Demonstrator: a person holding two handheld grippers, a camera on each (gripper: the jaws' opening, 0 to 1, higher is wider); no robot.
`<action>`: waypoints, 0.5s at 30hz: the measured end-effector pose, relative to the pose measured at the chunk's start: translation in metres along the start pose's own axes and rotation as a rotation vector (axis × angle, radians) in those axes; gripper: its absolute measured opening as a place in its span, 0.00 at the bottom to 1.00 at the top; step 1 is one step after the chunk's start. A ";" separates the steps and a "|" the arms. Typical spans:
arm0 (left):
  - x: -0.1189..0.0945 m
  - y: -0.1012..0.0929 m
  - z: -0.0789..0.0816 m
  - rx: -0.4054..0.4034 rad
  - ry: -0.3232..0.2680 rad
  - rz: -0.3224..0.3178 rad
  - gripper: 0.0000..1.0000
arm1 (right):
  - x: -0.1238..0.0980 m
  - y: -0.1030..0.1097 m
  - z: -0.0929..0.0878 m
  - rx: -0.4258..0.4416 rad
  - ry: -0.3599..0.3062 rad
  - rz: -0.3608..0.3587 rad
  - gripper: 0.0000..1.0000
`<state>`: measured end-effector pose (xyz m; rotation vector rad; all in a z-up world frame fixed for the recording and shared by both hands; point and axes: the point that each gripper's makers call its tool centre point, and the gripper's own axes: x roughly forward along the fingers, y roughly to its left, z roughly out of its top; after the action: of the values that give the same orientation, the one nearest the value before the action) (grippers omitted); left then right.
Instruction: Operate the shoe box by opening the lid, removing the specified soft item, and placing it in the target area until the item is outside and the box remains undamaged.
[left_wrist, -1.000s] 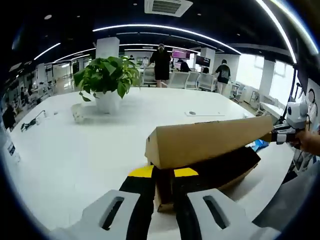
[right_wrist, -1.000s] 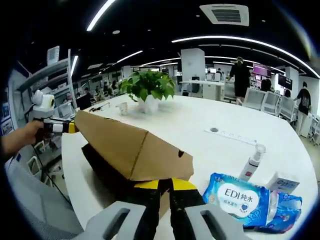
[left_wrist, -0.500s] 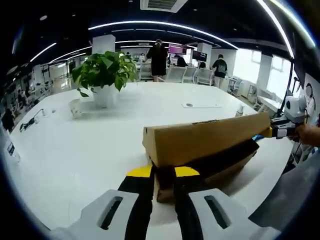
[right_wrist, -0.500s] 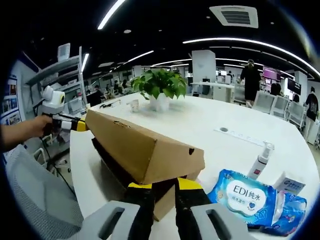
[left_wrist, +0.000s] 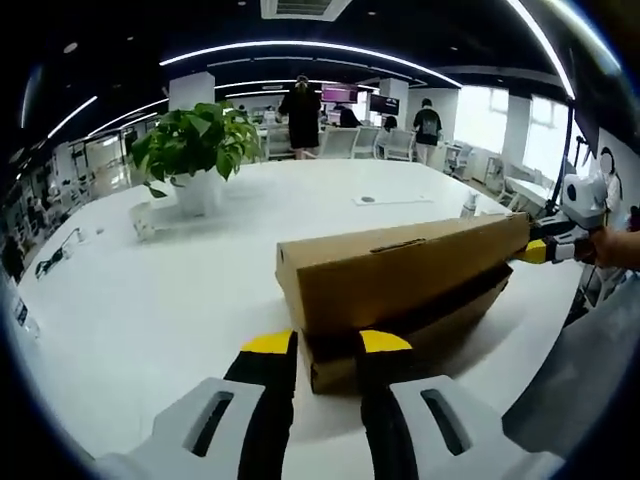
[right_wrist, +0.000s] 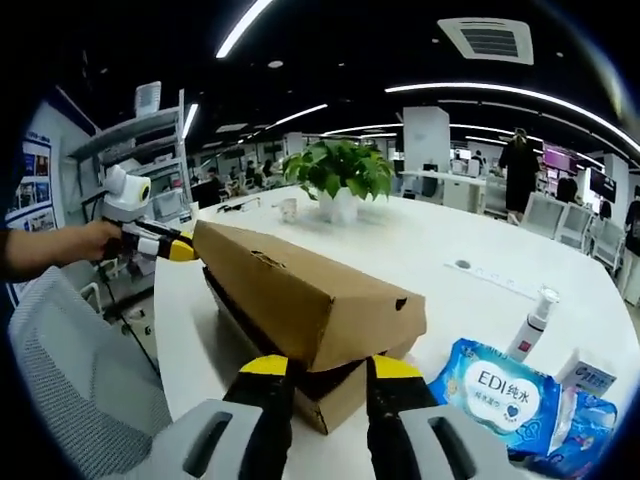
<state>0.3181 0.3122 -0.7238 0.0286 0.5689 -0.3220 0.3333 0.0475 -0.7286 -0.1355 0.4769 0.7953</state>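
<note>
Plant (left_wrist: 188, 145) in a white pot stands far left on the white table (left_wrist: 150, 290) in the left gripper view; the cardboard shoe box (left_wrist: 400, 285) lies mid-table, lid (left_wrist: 395, 265) slightly raised. Left gripper (left_wrist: 325, 345), jaws parted, sits at one end of the lid; right gripper (right_wrist: 318, 368), jaws likewise parted, sits at the other. Rightward in the right gripper view lie a wipes pack (right_wrist: 500, 385) and a bottle (right_wrist: 532, 320).

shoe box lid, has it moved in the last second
Yes. The lid has dropped toward the box base; the dark gap between them, wide a second ago, is now narrow.
</note>
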 end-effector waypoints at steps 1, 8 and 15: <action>0.000 0.000 -0.001 0.002 0.001 -0.002 0.23 | 0.000 0.001 -0.002 -0.004 0.004 0.002 0.26; 0.003 -0.006 -0.014 0.026 0.042 -0.024 0.24 | 0.001 0.006 -0.011 -0.096 0.033 0.008 0.27; 0.006 -0.008 -0.026 0.050 0.084 -0.032 0.27 | 0.005 0.010 -0.018 -0.121 0.059 0.015 0.28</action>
<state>0.3068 0.3061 -0.7488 0.0811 0.6450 -0.3674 0.3225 0.0519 -0.7463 -0.2686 0.4864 0.8370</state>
